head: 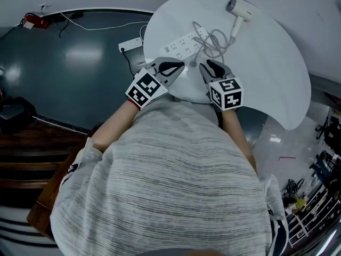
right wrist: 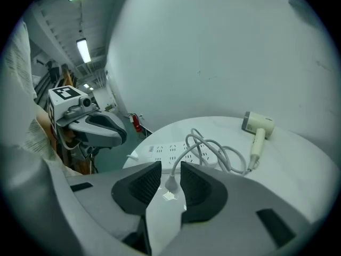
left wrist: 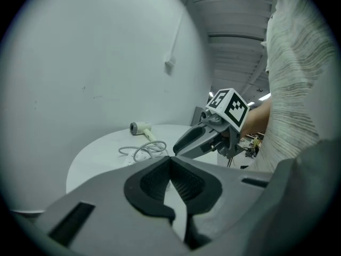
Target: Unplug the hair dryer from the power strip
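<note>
**Right hand-held gripper** (right wrist: 170, 170): jaws narrowly apart, the pads pressing on nothing.

**Left hand-held gripper** (left wrist: 170, 161): jaws closed together and empty, held just beside the right one, over the near rim.

**Plug** (right wrist: 171, 184): white, on the end of the cable. It lies on the worktop (right wrist: 298, 164) just ahead of the right jaws and shows through their gap, apparently untouched. Its pins cannot be made out.

**Power strip** (right wrist: 165, 151): white, lying crosswise just beyond the plug. The plug rests on its near side, seemingly clear of the sockets.

**Cable** (right wrist: 213, 148): loose grey loops piled over the strip, ahead and slightly right.

**Hair dryer** (right wrist: 258, 124): on its side, well ahead and to the right, near the far rim.

**Step in hand (judgement):** the unplugging looks done, or very nearly. Confirm that the plug is free of the strip. If a grip is needed, close on the plug body rather than the cable, and draw it straight back.

**Edges and room:** the rim lies directly under both grippers, with dark floor (head: 80, 63) to the left. There is bare worktop to the right. A wall (right wrist: 213, 47) stands beyond the dryer, so the open direction for moving is back and up. Watch that the loops do not snag.
</note>
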### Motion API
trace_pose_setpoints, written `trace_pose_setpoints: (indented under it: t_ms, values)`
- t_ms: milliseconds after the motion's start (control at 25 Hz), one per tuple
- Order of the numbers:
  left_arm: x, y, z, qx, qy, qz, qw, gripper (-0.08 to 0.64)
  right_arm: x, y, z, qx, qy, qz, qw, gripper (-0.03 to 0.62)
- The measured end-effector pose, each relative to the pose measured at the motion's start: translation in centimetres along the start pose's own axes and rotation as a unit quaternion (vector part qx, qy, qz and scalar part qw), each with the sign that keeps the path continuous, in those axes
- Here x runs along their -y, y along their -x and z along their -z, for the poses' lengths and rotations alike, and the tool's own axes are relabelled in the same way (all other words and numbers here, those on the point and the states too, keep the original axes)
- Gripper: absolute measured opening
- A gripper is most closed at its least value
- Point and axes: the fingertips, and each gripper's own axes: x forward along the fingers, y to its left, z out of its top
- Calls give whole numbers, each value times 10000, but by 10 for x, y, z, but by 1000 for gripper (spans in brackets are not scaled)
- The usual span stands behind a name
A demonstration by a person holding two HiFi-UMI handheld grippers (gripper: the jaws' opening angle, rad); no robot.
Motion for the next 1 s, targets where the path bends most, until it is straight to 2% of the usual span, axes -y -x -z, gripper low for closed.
trace_pose_setpoints:
  t_ms: [240,400,640,1000]
  values:
    - [18,16,-16,236,63,270,9993,6,-25,29,-16,548,-4,-197,9983,110]
    - [30,21,-23,338,67,419,9985,6,-44,44,-24,1065,-5,-413,9935,45]
    - [36,18,-26,377,-6,472,9982,6,-51,45,-23,987,302,-320,9941,25]
    - [34,18,-22,400,53,442,9982,6,-53,42,-27,1027,363,-329,9935,25]
